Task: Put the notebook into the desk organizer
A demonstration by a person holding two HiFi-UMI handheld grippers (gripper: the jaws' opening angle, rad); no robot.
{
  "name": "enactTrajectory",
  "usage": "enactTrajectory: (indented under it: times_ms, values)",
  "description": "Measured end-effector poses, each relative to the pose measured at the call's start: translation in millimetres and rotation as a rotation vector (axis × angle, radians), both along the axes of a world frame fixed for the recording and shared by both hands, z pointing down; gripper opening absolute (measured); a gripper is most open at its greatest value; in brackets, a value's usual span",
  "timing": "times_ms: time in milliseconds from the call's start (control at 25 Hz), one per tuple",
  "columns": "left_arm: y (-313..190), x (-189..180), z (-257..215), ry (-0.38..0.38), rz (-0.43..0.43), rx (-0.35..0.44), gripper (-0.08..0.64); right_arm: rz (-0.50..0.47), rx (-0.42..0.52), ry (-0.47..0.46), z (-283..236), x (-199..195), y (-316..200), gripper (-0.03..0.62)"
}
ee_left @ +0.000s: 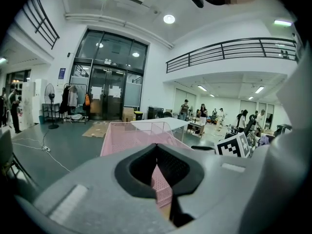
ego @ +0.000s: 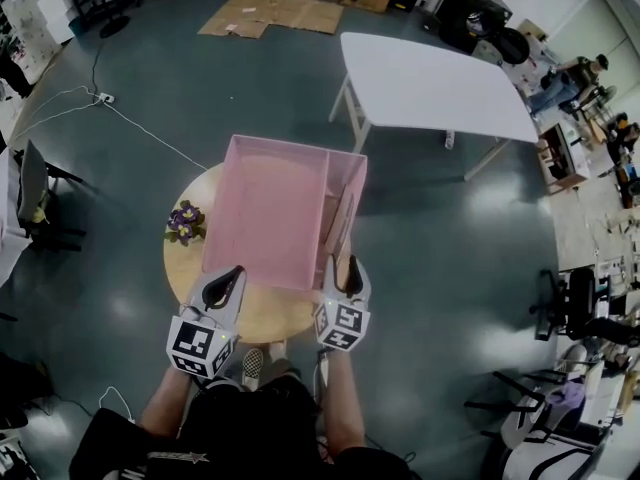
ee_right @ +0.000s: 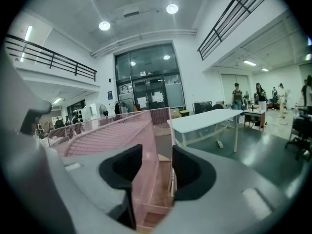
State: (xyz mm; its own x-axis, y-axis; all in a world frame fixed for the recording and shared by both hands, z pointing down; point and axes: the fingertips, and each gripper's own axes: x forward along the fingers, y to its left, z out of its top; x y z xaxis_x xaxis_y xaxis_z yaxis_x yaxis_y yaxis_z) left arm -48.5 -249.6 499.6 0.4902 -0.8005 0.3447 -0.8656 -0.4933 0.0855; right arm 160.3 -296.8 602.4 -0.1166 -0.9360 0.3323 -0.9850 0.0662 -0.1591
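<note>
A pink mesh desk organizer stands on a round wooden table. In its narrow right compartment a brown notebook stands on edge, leaning slightly. My right gripper is at the organizer's near right corner, open. In the right gripper view its jaws stand apart, with the pink divider wall and the notebook showing between them, and neither pad presses on anything. My left gripper is at the organizer's near left edge, its fingertips meeting and nothing in them.
A small pot of purple flowers sits on the table's left side, next to the organizer. A white rectangular table stands beyond on the right. Flattened cardboard lies on the floor far back, and dark chairs stand at the left.
</note>
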Motion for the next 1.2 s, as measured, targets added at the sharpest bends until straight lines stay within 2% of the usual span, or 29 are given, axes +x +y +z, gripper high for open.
enactTrajectory:
  times_ms: [440, 1200]
  values:
    - [41, -7, -26, 0.023, 0.020, 0.069, 0.011, -0.016, 0.079, 0.047, -57, -5, 48, 0.186]
    - [112, -26, -59, 0.041, 0.066, 0.166, 0.011, -0.026, 0.197, 0.073, -128, -39, 163, 0.184]
